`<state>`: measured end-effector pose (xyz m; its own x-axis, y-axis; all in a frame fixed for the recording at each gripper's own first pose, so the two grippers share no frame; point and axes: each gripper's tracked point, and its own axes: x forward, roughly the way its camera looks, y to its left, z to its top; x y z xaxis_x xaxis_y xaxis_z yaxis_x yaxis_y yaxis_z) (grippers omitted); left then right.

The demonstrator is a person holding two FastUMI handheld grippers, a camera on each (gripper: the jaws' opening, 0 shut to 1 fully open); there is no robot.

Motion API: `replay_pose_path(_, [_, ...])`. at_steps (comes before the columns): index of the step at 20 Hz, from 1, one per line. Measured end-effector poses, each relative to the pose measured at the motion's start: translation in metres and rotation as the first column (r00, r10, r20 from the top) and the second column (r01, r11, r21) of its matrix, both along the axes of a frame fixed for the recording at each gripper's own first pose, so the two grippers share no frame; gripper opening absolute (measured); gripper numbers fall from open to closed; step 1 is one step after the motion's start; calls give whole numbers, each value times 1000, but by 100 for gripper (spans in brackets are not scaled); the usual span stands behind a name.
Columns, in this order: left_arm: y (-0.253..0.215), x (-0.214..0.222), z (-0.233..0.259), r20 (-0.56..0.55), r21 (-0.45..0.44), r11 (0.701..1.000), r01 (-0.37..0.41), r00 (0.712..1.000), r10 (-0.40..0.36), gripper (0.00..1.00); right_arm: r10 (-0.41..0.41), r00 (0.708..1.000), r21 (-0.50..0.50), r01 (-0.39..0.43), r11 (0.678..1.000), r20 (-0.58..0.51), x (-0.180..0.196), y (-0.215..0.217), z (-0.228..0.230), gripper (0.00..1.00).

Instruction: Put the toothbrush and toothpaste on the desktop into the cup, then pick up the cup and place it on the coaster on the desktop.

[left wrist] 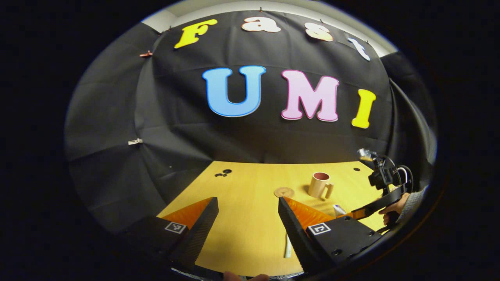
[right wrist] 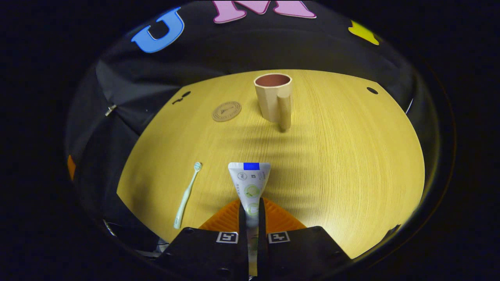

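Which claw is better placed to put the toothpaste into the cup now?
Right. The right claw is shut on the toothpaste, facing the cup. The left claw is open, holding nothing.

No print on the toothpaste (right wrist: 250, 187) or coaster (right wrist: 226, 111) is legible.

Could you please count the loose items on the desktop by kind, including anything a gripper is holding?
Cup: 1
Coaster: 1
Toothbrush: 1, lying flat on the desktop
Toothpaste tube: 1, clamped in the right gripper
Total: 4
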<state>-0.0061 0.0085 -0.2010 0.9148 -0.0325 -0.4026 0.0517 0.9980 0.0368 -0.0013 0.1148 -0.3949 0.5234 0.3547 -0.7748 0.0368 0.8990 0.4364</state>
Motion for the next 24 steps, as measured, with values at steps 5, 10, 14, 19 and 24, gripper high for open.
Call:
replay_pose_path(5, [-48,21,-45,-112,-31,998,56,992,-59,98,-30,987,75,19,997,157,-7,-31,60,13])
replay_pose_path(10, [-70,34,-111,-240,25,991,128,963,-119,97,26,961,47,-40,998,275,-17,-65,92,13])
replay_pose_path(14, [-80,36,-166,-359,81,982,171,924,-132,95,42,955,48,-59,997,293,-29,-89,100,13])
replay_pose_path(19, [-81,38,-213,-463,103,980,173,880,-106,90,38,959,42,-52,998,280,-30,-119,87,13])
replay_pose_path(24, [-76,26,-243,-556,116,980,165,828,-74,84,37,962,18,-43,999,270,-31,-143,75,13])
